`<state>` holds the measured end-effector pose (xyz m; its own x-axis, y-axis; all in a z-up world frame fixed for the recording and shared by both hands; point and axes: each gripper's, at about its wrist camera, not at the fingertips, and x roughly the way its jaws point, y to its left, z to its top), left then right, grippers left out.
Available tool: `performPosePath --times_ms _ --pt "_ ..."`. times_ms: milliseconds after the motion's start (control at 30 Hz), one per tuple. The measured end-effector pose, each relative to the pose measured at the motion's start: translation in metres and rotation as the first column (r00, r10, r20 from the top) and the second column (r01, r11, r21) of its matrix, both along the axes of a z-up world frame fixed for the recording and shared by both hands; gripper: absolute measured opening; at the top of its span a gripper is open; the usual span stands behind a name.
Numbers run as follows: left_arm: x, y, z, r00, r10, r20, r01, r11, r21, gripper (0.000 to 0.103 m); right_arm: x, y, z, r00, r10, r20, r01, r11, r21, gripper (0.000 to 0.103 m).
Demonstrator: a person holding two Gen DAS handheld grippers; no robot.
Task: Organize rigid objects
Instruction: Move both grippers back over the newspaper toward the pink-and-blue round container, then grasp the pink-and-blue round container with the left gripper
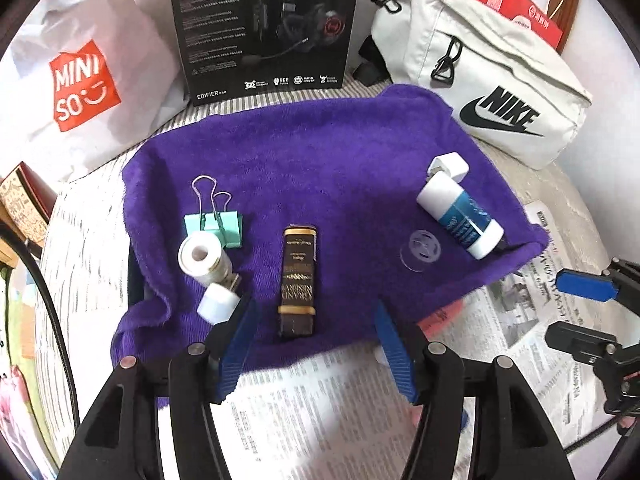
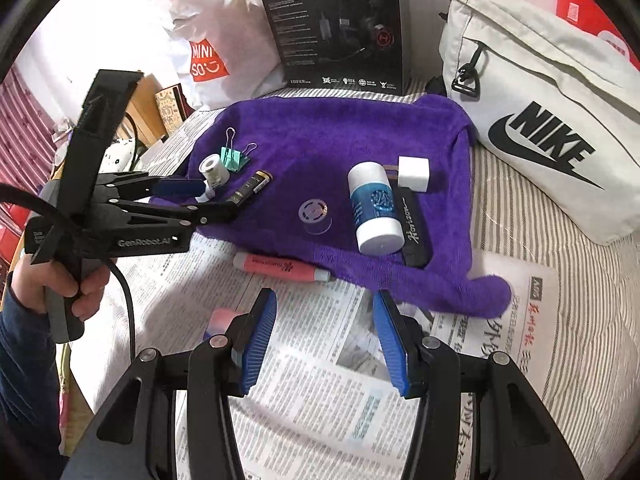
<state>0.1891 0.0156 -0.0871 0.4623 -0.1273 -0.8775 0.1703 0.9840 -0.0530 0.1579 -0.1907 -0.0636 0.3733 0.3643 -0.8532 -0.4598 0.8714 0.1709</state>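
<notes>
At the far left a white Miniso bag [image 1: 76,80] leans beside the black headset box [image 1: 264,28], both behind the purple towel [image 1: 320,148] spread over newspaper [image 1: 320,412]. On the towel's left part lie a mint binder clip [image 1: 218,226], a white roll [image 1: 202,262] just in front of it, and a small white cap [image 1: 218,304] touching the roll's near end. The left gripper [image 1: 316,344] hangs over the towel's near edge with its blue pads spread and nothing between them; the dark brown bar [image 1: 298,282] lies flat on the towel just beyond its tips, released. Further right come a clear plastic disc [image 1: 420,250], then the white-and-blue tube [image 1: 460,216] with a white plug adapter [image 1: 450,166] at its far end. In the right wrist view a black Horizon stick [image 2: 412,224] lies along the tube's right side, and a pink highlighter [image 2: 280,266] rests on the newspaper at the towel's near edge. The right gripper [image 2: 324,344] hovers over the newspaper, parted and empty. A white Nike bag [image 1: 488,80] sits at the right.
</notes>
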Motion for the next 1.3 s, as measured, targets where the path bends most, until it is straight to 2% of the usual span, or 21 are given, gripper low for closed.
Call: performPosePath --times_ms 300,700,1000,1300 --pt "-0.041 -0.004 0.002 1.0 -0.028 0.002 0.028 0.998 -0.047 0.058 -0.024 -0.016 0.001 0.999 -0.044 -0.015 0.044 0.999 -0.005 0.051" --pt "-0.065 -0.042 -0.023 0.994 -0.093 -0.061 0.087 0.992 -0.088 0.058 -0.054 -0.043 -0.009 0.994 -0.097 -0.051 0.097 0.995 -0.013 0.051" --pt "-0.065 -0.052 -0.039 0.989 -0.103 -0.105 0.097 0.993 -0.06 0.059 -0.065 -0.049 -0.02 0.991 -0.105 -0.086 0.105 0.994 -0.007 0.051" --pt "-0.071 -0.04 -0.04 0.991 -0.093 -0.091 0.09 0.995 -0.031 0.058 -0.062 -0.045 -0.027 0.99 -0.095 -0.103 0.096 0.995 -0.001 0.051"
